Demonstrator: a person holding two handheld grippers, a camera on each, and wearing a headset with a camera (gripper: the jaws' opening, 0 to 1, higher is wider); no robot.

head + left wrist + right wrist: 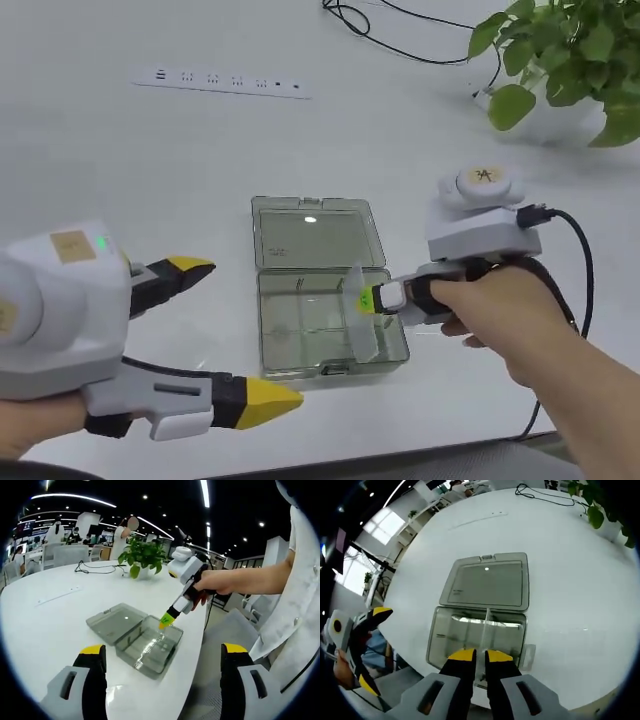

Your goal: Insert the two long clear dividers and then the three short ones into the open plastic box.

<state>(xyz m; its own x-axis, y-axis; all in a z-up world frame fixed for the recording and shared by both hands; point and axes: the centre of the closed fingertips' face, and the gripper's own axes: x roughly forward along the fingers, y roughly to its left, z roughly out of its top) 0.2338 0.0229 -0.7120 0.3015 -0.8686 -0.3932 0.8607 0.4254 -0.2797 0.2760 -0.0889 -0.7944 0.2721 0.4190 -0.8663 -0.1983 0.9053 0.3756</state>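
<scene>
Divider, clear plastic, one piece. It is pinched at its near end between the jaws of my right gripper, which are closed down to the thickness of the sheet. It stands on edge over the right part of the box, running from the near wall toward the hinge side. I cannot tell whether its lower edge sits in the wall slots, nor whether it is a long piece or a short one.

Box, smoky clear plastic, open. The tray is toward me and the lid lies flat behind it on the white table. Faint lines in the tray may be dividers already seated; the count is uncertain.

Left gripper: jaws spread wide, nothing in them, held left of the box and apart from it.

Handling, my judgement: hold the sheet upright and square to the walls, match both ends to a facing pair of slots, then press straight down. A tilt would likely jam one end. The tray looks light and may slide, so the idle left gripper could steady its left wall.

Surroundings: power strip and potted plant on the far side of the table, well apart from the work.
</scene>
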